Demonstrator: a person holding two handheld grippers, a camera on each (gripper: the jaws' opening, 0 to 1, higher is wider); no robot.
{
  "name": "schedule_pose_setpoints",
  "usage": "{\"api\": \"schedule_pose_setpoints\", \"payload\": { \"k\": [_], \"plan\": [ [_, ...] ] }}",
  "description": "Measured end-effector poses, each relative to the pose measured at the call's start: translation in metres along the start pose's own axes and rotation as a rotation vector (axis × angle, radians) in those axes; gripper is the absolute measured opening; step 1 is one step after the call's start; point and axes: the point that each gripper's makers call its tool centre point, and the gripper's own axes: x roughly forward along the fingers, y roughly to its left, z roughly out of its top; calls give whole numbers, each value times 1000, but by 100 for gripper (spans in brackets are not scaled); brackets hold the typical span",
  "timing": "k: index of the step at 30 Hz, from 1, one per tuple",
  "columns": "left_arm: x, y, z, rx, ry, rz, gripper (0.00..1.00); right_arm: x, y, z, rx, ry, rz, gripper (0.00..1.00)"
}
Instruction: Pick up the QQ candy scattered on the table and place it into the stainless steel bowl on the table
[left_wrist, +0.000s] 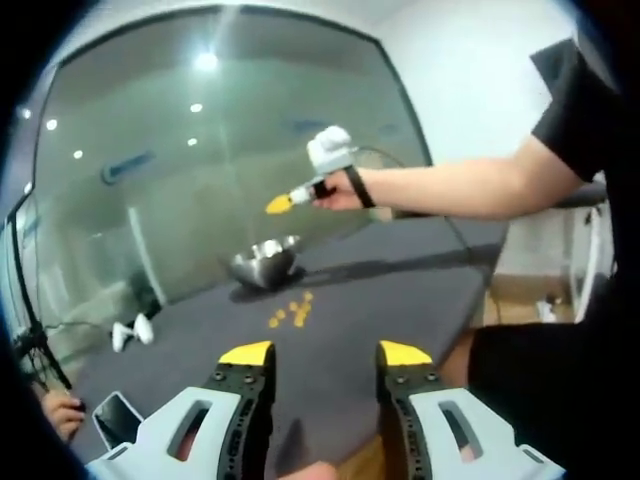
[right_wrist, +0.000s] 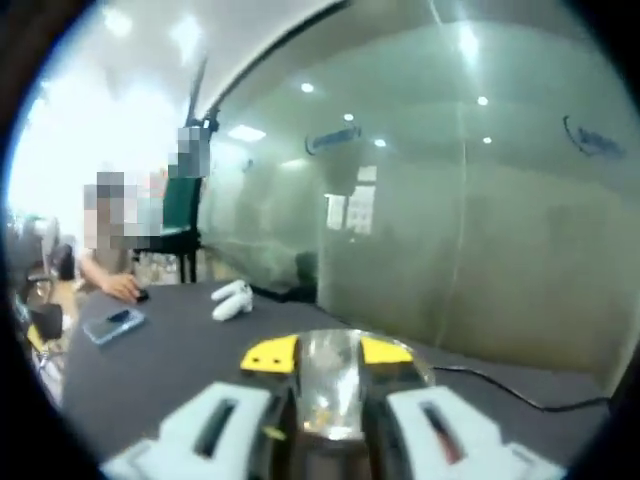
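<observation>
candies in one loose cluster, one bowl, two grippers

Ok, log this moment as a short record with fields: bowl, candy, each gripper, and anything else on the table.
bowl: round stainless steel bowl on the dark grey table
candy: small yellow QQ candy pieces scattered on the table in front of the bowl
left gripper: open, low over the table's near side
right gripper: raised above the bowl, open or shut unclear
other: white controller, phone
</observation>
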Motion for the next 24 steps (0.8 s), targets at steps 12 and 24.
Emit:
{"api": "schedule_pose_setpoints", "payload": {
  "k": [12, 24],
  "plan": [
    [7, -4, -1, 20, 5, -2, 43, -77, 38, -5, 4, -75, 83, 23],
    [8, -4, 2, 14, -13, 1, 43, -125, 65, -59, 16, 18, 114, 24]
  ]
}}
